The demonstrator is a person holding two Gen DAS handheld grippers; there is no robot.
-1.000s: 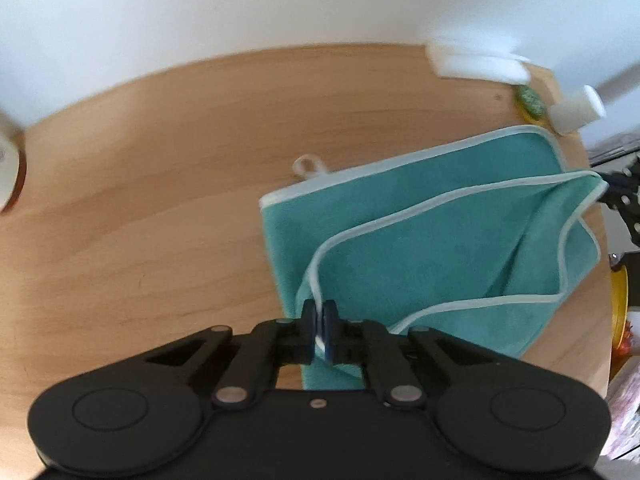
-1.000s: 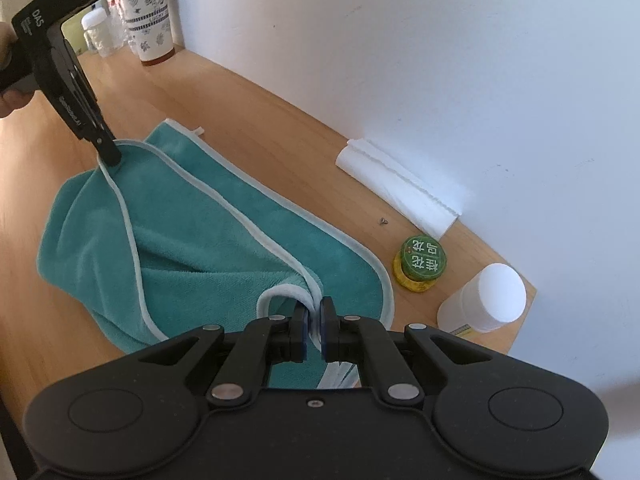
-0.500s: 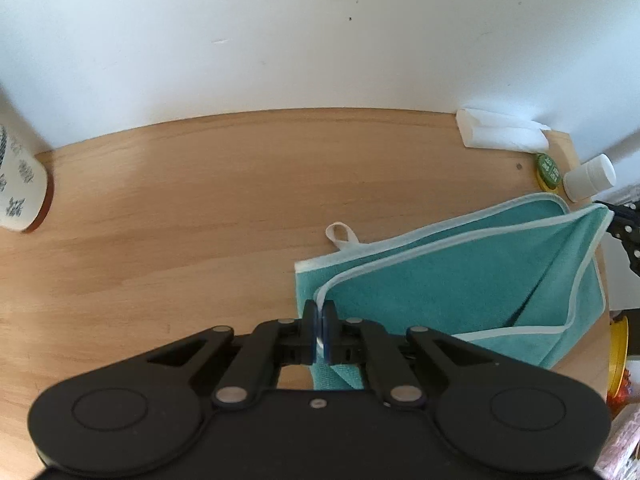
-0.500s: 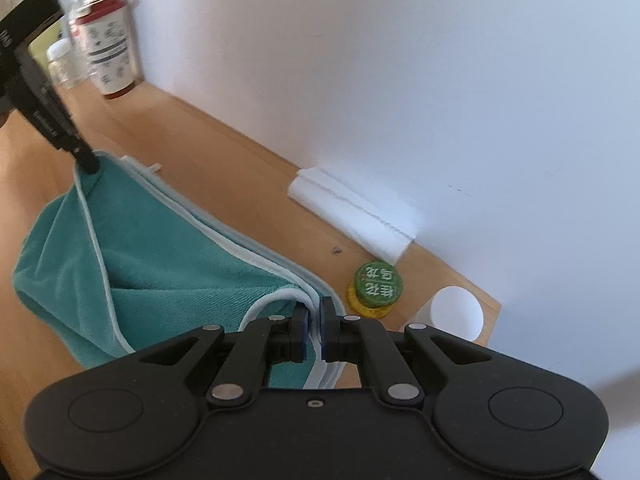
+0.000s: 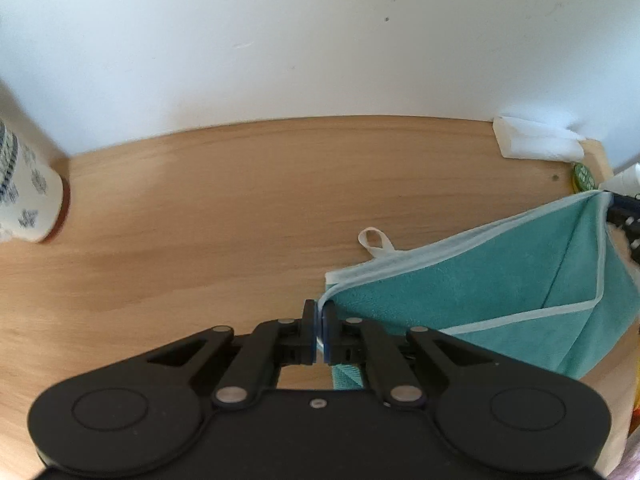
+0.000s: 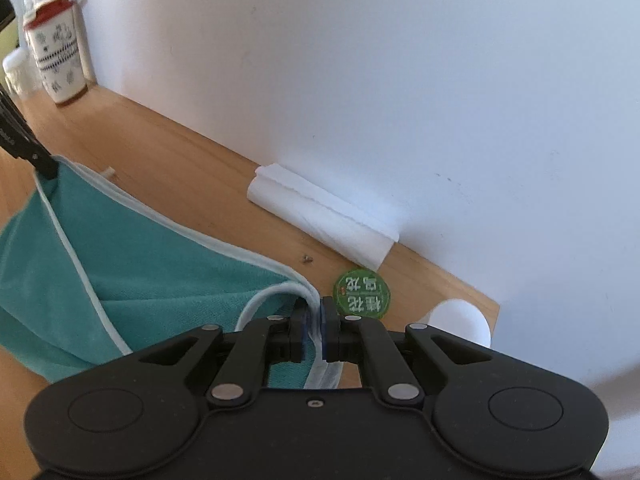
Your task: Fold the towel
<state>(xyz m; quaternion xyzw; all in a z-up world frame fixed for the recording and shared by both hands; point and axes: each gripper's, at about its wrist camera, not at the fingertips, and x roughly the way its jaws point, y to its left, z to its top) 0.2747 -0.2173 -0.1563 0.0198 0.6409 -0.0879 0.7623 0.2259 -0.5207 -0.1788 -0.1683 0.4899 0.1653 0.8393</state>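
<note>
While both grippers stay clamped on the teal towel [image 5: 460,288], it has been carried farther toward the wall than a second ago — its lifted half now lies nearly edge to edge over the half resting on the wooden table [image 5: 200,216]. The left gripper [image 5: 319,326] pinches one white-trimmed corner, the right gripper [image 6: 315,328] another, beside the green lid [image 6: 362,294]. The hanging loop [image 5: 374,240] lies flat.

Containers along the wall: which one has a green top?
The squat jar nearest the right gripper; its lid is green with white lettering. The patterned canister has a red lid.
</note>
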